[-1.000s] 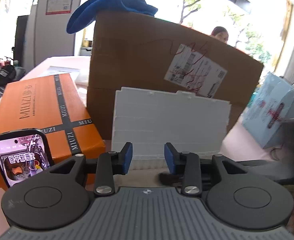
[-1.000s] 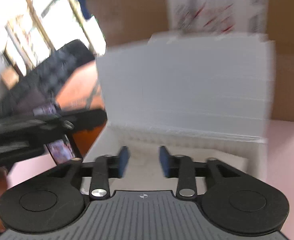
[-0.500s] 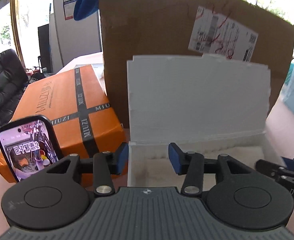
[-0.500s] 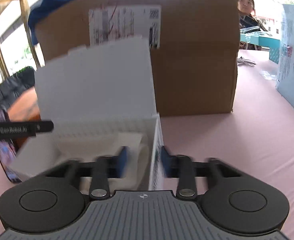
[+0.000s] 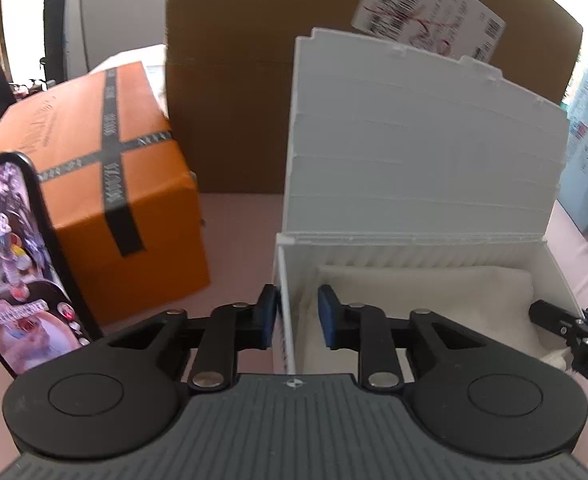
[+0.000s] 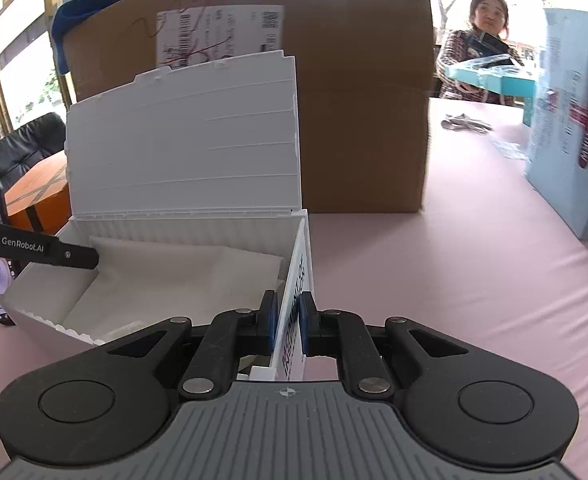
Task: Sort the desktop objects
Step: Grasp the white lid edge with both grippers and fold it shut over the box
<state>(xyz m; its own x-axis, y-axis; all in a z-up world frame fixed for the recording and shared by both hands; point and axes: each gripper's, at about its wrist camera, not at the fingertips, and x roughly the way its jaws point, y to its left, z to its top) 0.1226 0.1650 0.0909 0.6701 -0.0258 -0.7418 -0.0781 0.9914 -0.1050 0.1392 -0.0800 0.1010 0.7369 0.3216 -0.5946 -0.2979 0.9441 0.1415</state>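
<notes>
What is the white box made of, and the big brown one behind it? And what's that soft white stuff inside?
The white box looks like corrugated plastic or card, matte: fine ridges line its walls and lid. The big brown box looks like plain cardboard, dull, with a paper shipping label stuck on. The white lining inside seems soft, perhaps foam sheet or cloth, since it folds and rumples; I cannot tell which.

Cardboard box [image 6: 358, 112], blue cloth [image 6: 78, 4] on top, seated person [image 6: 474, 48]

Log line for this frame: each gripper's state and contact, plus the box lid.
left gripper: open, straddling left wall of white box | right gripper: shut on right wall | lid: open, upright | phone: beside box
</notes>
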